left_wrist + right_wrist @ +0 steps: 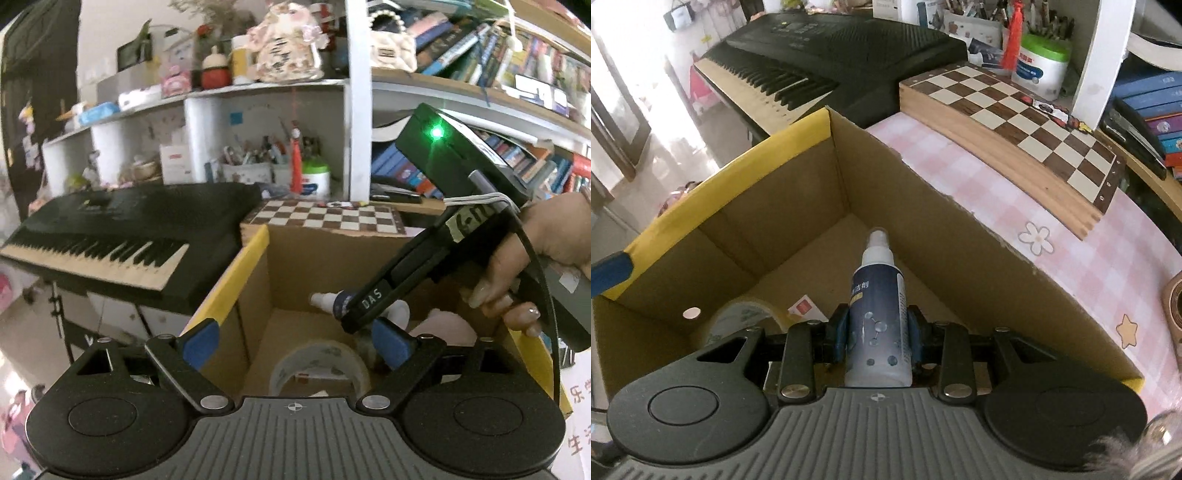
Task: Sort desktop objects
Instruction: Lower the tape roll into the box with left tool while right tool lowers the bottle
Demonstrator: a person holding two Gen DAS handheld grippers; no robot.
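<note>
Over the box (798, 236), spray bottle (879, 325) is pinched by right claw (877, 332); left claw (295, 341) spread, empty. Release needed next.

A brown cardboard box (798, 206) edged in yellow; at two o'clock, a brown-and-cream chessboard (1027, 118) on a pink checked tablecloth (1071, 266). The spray bottle (879, 314) is navy and white.
</note>
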